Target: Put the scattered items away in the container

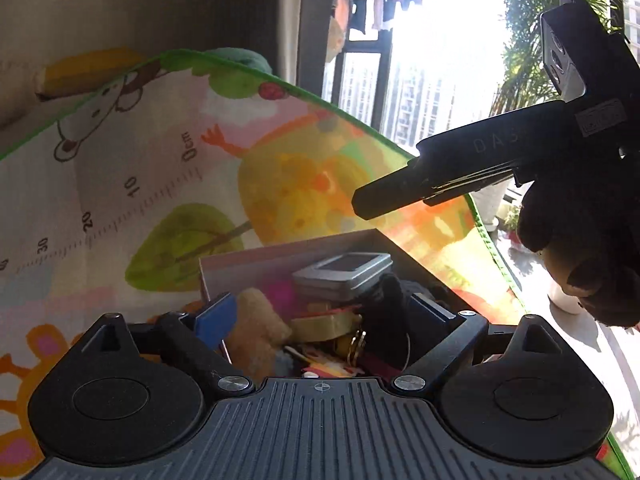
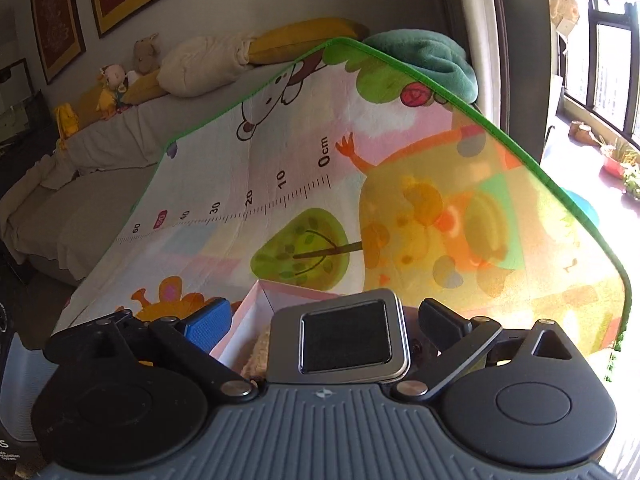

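In the left wrist view, the left gripper point(image 1: 320, 312) hangs over the box point(image 1: 280, 254), its jaws spread apart with nothing pressed between them. The blue-padded finger point(image 1: 216, 318) sits over the box's left wall and the other finger over its dark right side. Inside the box lie a silver tin point(image 1: 340, 272), a tan plush piece point(image 1: 256, 320), a yellow block point(image 1: 320, 326), a black soft item point(image 1: 386, 308) and some rings point(image 1: 356, 346), packed close together. The box stands on a cartoon mat point(image 1: 140, 184) with a printed ruler; the mat's green edge runs close past the box's right side, while wide bare mat lies to the left and beyond. Upper right, the right gripper point(image 1: 460, 172) is held by a dark-gloved hand point(image 1: 580, 248) above the far right corner of the box, apart from it.

In the right wrist view, the right gripper point(image 2: 324, 320) has its jaws wide, the silver tin point(image 2: 340, 340) between the fingers; neither pad visibly presses on it. The box's pale wall point(image 2: 248, 320) shows left of the tin. Open mat point(image 2: 280, 160) stretches ahead to its green border, with a sofa point(image 2: 80, 184) beyond on the left and a window point(image 2: 600, 60) on the right.
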`<state>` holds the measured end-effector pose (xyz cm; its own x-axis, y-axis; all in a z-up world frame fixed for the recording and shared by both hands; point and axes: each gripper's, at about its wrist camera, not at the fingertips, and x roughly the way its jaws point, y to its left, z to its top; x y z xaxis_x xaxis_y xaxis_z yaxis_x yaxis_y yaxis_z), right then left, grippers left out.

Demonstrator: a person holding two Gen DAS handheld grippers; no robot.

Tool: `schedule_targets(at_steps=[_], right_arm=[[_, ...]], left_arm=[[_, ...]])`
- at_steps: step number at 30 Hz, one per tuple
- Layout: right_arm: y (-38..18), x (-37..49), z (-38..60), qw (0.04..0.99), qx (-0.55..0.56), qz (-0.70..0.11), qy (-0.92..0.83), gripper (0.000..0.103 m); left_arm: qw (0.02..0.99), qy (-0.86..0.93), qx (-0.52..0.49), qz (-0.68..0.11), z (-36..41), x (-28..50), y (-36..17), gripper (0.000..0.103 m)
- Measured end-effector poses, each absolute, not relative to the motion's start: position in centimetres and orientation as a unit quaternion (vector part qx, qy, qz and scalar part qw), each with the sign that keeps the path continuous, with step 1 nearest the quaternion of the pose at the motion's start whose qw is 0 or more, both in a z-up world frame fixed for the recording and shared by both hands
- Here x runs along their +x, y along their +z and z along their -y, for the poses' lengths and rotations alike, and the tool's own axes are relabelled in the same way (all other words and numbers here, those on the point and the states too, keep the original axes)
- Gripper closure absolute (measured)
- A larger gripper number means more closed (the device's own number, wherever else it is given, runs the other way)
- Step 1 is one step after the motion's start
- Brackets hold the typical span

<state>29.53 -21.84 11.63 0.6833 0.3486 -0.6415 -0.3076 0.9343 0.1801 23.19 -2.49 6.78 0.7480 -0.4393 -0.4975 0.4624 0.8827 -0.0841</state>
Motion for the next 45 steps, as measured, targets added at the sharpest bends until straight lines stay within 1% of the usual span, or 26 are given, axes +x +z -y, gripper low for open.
schedule_targets(at_steps=[6,10,15,17,18,22,30,34,39,43,45], right_arm=[[8.1,29.0,25.8,0.918,0.074,-0.362,0.143,0.003],[5.7,28.6,27.0,0.898,0.115,-0.400,0.142,0.003],[3.5,27.6,26.5,0.874,0.158,-0.432,0.157,0.003],[3.1,27.4,25.9,0.871,0.160,-0.435,0.164,0.003],[3.1,27.3,25.4,0.873,0.156,-0.433,0.162,0.000],[3.1,27.3,23.2,0.883,0.125,-0.429,0.143,0.000],[2.9,28.9,17.7,0.871,0.140,-0.431,0.192,0.000],[3.0,28.4,15.8,0.881,0.132,-0.417,0.179,0.000],[3.9,24.1,17.3,0.899,0.156,-0.385,0.138,0.000],[3.7,18.4,17.8,0.915,0.121,-0.365,0.123,0.000],[2.6,15.5,17.5,0.917,0.099,-0.366,0.124,0.000]], left_arm=[[0.933,-0.224,0.007,-0.281,0.1,21.1,5.1,0.006],[0.934,-0.202,-0.028,-0.292,-0.8,20.2,4.2,0.005],[0.919,-0.240,-0.057,-0.309,-0.7,19.0,2.9,0.005],[0.914,-0.253,-0.069,-0.310,-0.5,19.1,2.7,0.005],[0.913,-0.256,-0.075,-0.309,-0.5,19.0,2.6,0.005],[0.918,-0.238,-0.078,-0.308,-1.4,18.5,2.8,0.005],[0.931,-0.186,-0.065,-0.306,-5.9,17.6,3.1,0.004],[0.937,-0.162,-0.056,-0.304,-6.6,16.3,3.5,0.000],[0.944,-0.098,-0.034,-0.312,-6.3,13.4,3.1,0.000],[0.938,-0.068,-0.031,-0.337,-5.3,11.4,1.8,0.000],[0.942,-0.065,-0.022,-0.328,-4.6,10.3,1.1,0.000]])
